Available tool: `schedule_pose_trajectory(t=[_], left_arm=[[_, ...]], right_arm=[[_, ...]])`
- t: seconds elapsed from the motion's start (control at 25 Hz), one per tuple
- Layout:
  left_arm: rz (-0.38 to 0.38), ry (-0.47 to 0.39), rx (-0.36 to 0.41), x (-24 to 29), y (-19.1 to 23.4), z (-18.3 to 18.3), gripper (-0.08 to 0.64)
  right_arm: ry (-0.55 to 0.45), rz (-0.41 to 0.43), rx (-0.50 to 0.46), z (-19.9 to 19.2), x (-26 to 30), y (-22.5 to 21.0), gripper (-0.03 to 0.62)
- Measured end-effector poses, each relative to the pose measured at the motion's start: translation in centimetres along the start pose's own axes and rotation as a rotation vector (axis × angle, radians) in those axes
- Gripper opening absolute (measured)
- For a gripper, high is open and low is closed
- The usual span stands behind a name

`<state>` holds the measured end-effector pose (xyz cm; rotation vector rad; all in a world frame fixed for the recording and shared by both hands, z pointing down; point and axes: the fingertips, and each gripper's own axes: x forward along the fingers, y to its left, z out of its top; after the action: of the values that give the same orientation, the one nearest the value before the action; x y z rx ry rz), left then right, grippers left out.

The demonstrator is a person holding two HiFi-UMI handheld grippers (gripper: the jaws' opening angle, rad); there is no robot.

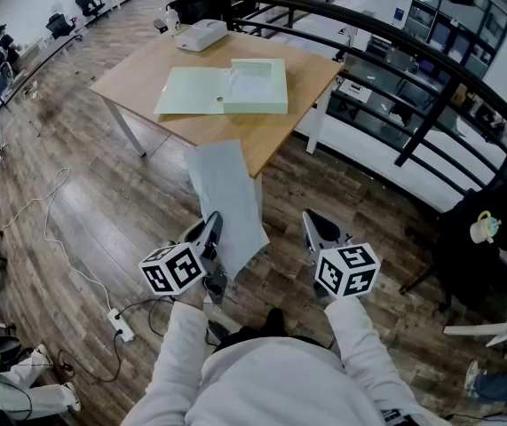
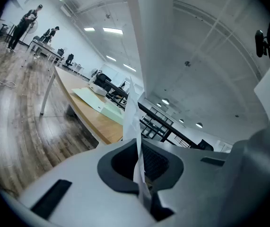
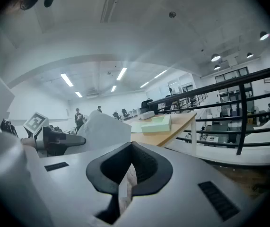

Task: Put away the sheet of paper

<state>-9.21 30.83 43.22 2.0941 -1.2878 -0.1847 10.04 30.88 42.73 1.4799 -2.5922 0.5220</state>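
The sheet of paper (image 1: 226, 193) is held up in the air in front of the wooden table (image 1: 266, 136). My left gripper (image 1: 212, 229) is shut on its lower edge. In the left gripper view the paper (image 2: 142, 56) rises straight out of the closed jaws of the left gripper (image 2: 139, 174). An open pale green folder (image 1: 226, 89) lies on the table beyond it. My right gripper (image 1: 313, 224) hovers to the right of the sheet without touching it. In its own view the right gripper (image 3: 125, 183) has its jaws together, with nothing seen between them.
A white device (image 1: 202, 34) sits at the table's far end. A black railing (image 1: 431, 105) runs along the right side. On the wooden floor to the left lie a power strip (image 1: 120, 325) and a cable (image 1: 53, 220). People stand by desks far off.
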Motion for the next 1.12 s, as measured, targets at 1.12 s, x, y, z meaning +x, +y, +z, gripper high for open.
schedule_pose_trajectory(t=[1.12], left_arm=[[-0.009,-0.053,-0.016,7.1,2.2,5.9,0.017]], right_arm=[[-0.022,0.027,0.044,2.5,5.7,-4.8,0.028]])
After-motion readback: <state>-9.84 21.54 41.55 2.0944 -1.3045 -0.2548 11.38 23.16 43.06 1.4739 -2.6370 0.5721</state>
